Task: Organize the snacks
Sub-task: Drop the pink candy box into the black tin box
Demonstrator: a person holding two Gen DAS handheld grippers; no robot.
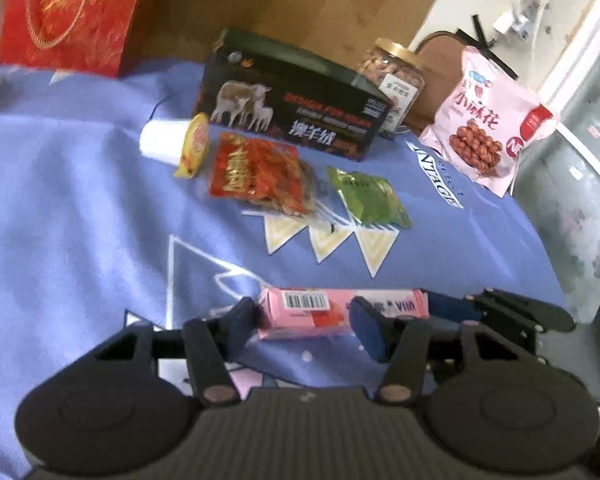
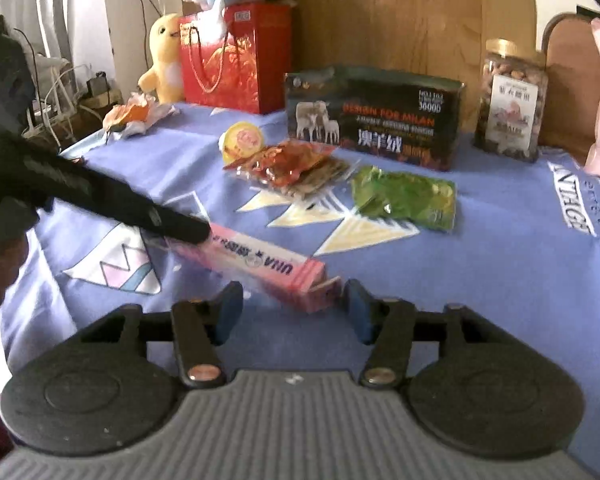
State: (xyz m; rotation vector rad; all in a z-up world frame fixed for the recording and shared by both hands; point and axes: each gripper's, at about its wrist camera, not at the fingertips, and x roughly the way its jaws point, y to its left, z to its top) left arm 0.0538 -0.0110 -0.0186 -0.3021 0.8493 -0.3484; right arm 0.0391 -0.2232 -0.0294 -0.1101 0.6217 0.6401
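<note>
Wooden wall panel [image 2: 400,8], white curtain [image 2: 39,0] (daylit), brown chair [image 2: 560,80]

A long snack box [image 2: 255,266] lay on the tablecloth [image 1: 79,200] nearest both cameras, between the fingers of the left gripper [image 1: 304,320] and just ahead of the right gripper [image 2: 291,308]. Behind it lay two snack packets side by side, one [image 1: 259,174] left of the other [image 1: 368,198]. A cup [image 1: 175,144] lay on its side left of them. A large box [image 1: 291,96] stood behind the packets, with a jar [image 1: 396,76] and a snack bag [image 1: 488,120] to its right. A gift bag [image 2: 231,56] stood at the rear left, a plush toy [image 2: 163,60] beside it.
</note>
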